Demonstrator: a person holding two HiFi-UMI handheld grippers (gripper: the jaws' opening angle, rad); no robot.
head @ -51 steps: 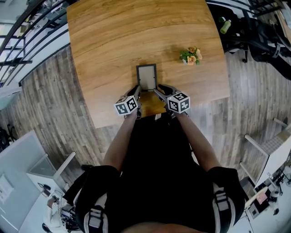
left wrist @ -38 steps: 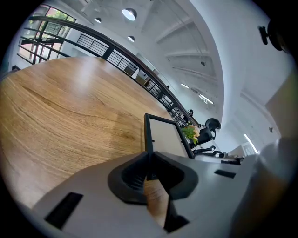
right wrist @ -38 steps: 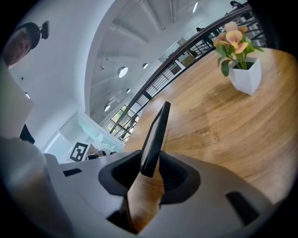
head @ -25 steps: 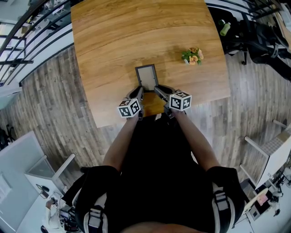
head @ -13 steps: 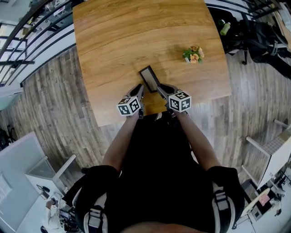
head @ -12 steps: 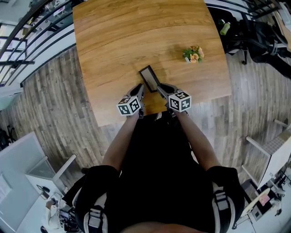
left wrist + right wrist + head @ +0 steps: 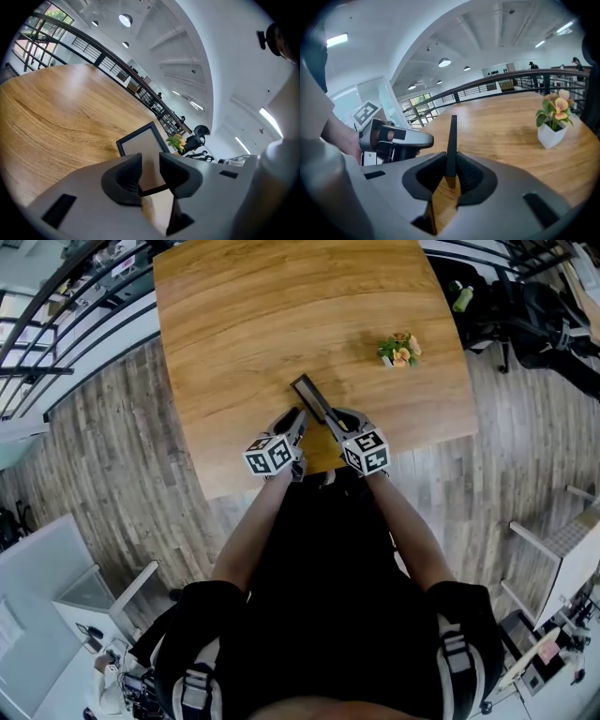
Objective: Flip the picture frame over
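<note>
Head view: wooden table point(image 7: 281, 306), plank floor point(image 7: 103, 427); right claw point(image 7: 335, 418) clamps upright picture frame point(image 7: 307, 393); left claw point(image 7: 297, 415) just opened, frame loose between.

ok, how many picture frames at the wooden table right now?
1. A black rectangular picture frame, held edge-up over the near part of the brown wooden table, clamped in the right gripper. No other shows anywhere in view.

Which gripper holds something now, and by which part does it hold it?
The right gripper clamps the black rectangular picture frame by its near edge. On the left gripper the jaws have just been opening and grip nothing.
</note>
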